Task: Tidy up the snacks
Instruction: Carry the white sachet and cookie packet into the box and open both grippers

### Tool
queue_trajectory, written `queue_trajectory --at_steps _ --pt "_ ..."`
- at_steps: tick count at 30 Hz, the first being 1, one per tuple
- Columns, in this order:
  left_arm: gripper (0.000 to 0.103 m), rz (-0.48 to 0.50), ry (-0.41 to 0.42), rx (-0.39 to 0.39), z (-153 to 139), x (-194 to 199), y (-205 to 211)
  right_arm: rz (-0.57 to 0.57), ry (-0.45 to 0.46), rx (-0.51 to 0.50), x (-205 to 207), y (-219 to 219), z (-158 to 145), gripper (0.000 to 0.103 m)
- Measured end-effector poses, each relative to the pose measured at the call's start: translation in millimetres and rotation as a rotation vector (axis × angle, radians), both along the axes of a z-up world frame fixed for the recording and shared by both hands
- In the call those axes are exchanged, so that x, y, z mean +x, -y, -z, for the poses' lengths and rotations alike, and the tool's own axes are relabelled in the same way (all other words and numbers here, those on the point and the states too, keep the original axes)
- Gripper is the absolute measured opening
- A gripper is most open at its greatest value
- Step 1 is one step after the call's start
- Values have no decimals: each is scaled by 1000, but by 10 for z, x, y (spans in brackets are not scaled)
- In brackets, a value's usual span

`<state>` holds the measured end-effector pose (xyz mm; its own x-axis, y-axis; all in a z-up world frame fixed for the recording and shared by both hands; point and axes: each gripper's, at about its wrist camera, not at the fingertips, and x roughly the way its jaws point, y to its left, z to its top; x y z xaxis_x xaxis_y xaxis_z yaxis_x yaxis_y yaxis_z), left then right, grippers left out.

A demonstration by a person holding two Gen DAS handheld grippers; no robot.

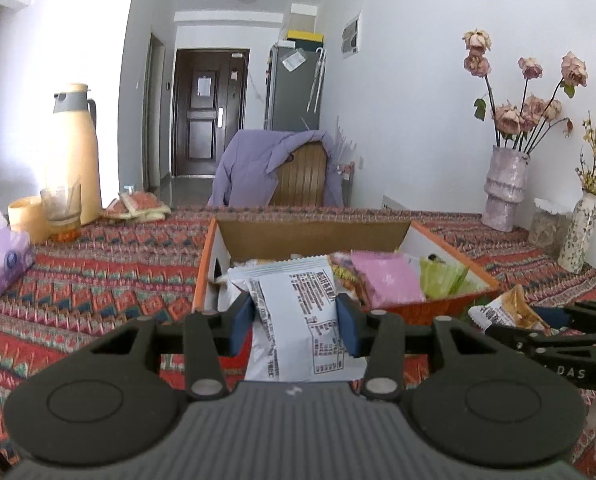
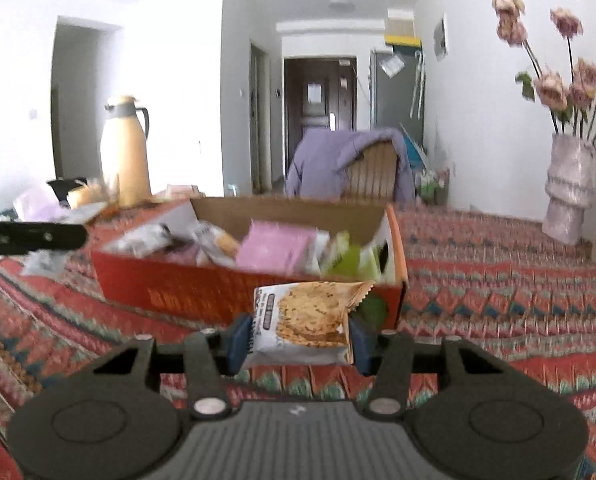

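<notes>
Left tongs (image 1: pixel 294 326): blue pads closed on the two sides of a white packet (image 1: pixel 298 320) printed with black text, held upright in front of the box (image 1: pixel 206 268). Right tongs (image 2: pixel 300 338): pads pressed against both sides of a cracker packet (image 2: pixel 304 320), which hangs clear of the table (image 2: pixel 498 300) just before the box's near orange wall; no earlier view is given, so only the present grip is described.

Box, orange outside and plain cardboard inside, stands open on the patterned table cloth. Inside it lie a pink packet (image 1: pixel 386 276), a green packet (image 1: pixel 442 276) and several white ones, loosely heaped.

In the left wrist view the right tongs and their cracker packet appear at the lower right, beside the box's corner. In the right wrist view the tip of the left tongs enters from the left edge.

Elsewhere on the table: a yellow flask (image 1: pixel 74 152) with a glass (image 1: pixel 61 212) at the far left, and a vase (image 1: pixel 504 188) of dried roses at the far right.
</notes>
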<state>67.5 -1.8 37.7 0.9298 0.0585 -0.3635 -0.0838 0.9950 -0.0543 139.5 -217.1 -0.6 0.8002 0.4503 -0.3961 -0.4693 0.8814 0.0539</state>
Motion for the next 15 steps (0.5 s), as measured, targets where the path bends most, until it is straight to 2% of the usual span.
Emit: queue_trajectory --at_steps 7,15 --pt "46 -12 14 13 -203 260 11 6 62 54 226 -102 -332 50" --pt "46 -24 3 35 -342 767 0 44 39 54 770 -346 -462 50"
